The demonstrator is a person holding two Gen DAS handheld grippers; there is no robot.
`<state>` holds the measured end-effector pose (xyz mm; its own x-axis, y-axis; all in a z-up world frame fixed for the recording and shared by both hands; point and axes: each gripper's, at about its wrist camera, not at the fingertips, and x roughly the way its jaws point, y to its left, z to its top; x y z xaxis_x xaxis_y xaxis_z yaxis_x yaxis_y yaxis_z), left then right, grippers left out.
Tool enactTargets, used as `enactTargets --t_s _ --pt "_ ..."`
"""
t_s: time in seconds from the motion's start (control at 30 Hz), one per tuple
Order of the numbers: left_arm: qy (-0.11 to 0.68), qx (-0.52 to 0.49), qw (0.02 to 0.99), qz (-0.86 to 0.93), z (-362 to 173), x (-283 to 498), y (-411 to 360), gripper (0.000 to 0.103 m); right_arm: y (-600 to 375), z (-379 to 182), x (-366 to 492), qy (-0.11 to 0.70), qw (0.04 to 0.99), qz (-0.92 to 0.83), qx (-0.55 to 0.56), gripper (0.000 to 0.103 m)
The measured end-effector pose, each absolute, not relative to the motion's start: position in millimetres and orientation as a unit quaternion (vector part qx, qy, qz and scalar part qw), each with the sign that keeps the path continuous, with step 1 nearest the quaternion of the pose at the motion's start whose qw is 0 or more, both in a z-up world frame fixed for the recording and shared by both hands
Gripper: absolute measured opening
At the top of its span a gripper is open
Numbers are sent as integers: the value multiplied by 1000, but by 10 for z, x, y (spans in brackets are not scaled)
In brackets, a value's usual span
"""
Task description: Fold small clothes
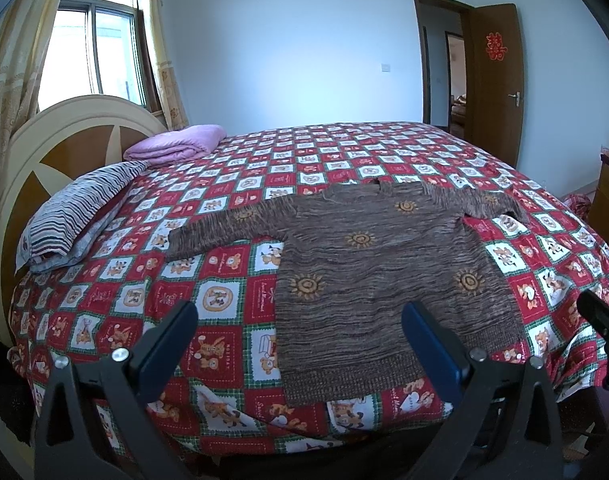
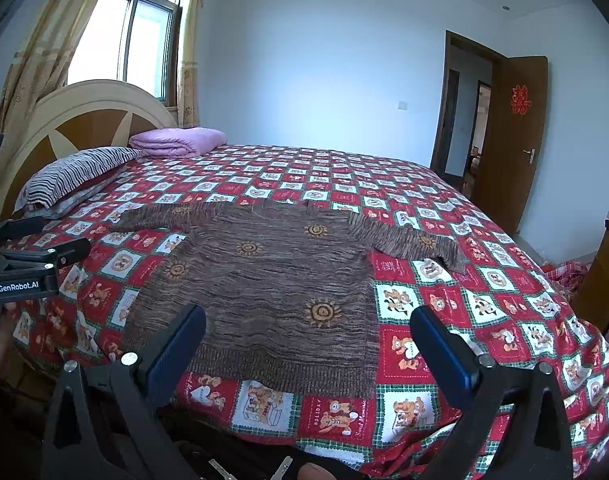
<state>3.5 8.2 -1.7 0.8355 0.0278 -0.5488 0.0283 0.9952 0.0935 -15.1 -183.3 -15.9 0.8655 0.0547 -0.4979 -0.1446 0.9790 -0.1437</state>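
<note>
A small brown knitted sweater (image 1: 368, 280) with orange sun motifs lies flat on the bed, both sleeves spread out to the sides, hem toward me. It also shows in the right wrist view (image 2: 280, 296). My left gripper (image 1: 300, 320) is open and empty, held above the near edge of the bed over the sweater's lower left part. My right gripper (image 2: 308, 328) is open and empty, held over the sweater's lower right part. The left gripper also shows at the left edge of the right wrist view (image 2: 36, 256).
The bed has a red checked cover (image 1: 232, 184) with bear pictures. A striped pillow (image 1: 76, 216) and a folded pink blanket (image 1: 172, 144) lie by the headboard (image 1: 64, 136). An open wooden door (image 1: 492, 80) stands at the far right. A wooden cabinet (image 2: 600, 276) stands right of the bed.
</note>
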Motion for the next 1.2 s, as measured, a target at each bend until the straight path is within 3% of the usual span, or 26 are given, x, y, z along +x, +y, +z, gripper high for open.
enactTargets --t_s 0.47,0.83,1.2 --pt "294 48 955 -3 -101 42 141 103 -1873 -233 -69 263 958 76 -86 102" --pt "329 71 942 5 -315 753 180 103 -2248 -598 633 324 941 71 -60 102" --pt "330 89 940 18 -423 1702 162 103 -3193 -909 1554 389 919 10 57 63"
